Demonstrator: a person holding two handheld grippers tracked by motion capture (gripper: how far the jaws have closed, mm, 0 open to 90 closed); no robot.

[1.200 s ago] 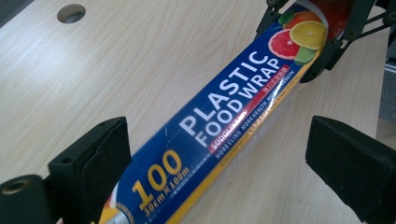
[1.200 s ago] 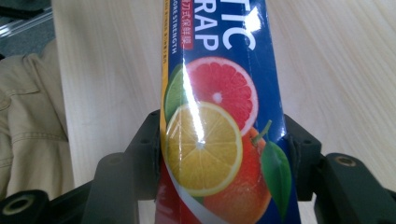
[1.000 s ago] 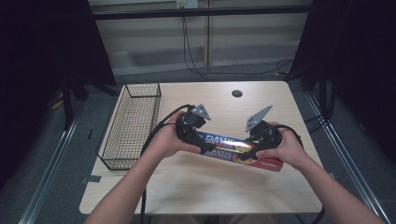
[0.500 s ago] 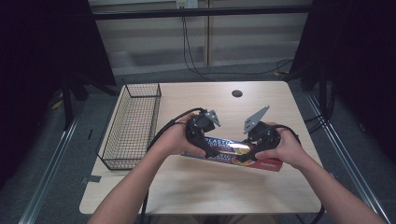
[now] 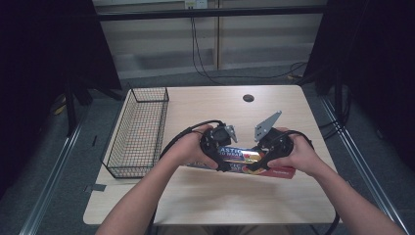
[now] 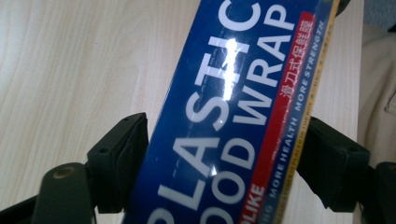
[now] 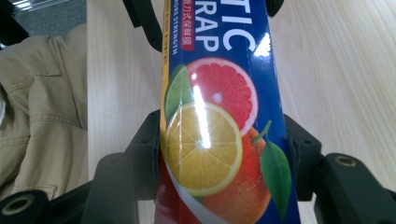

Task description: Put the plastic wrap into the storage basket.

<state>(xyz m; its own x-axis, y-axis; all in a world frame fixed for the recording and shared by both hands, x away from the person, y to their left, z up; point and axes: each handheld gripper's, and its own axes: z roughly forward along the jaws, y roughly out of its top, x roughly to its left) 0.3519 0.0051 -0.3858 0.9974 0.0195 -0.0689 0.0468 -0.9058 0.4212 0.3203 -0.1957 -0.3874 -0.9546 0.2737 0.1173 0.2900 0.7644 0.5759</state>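
A long blue plastic wrap box (image 5: 243,156) with citrus pictures is held just above the table (image 5: 205,200), near its front. My left gripper (image 5: 219,155) is at the box's left part. Its jaws have just been closing, and in the left gripper view both pads (image 6: 133,144) touch the sides of the box (image 6: 224,121). My right gripper (image 5: 262,159) is shut on the box's right part. In the right gripper view its jaws clamp the box (image 7: 219,116) at the fruit picture, and the left gripper's jaws (image 7: 144,23) show farther along it.
A black wire basket (image 5: 139,129) stands along the table's left edge. A round cable hole (image 5: 248,98) lies at the back middle. The person's beige clothing (image 7: 42,93) is beyond the near table edge. Cables trail from both grippers.
The left gripper has slid right along the box toward the right gripper and lower, and its jaws have closed onto the box. The right gripper has kept still.
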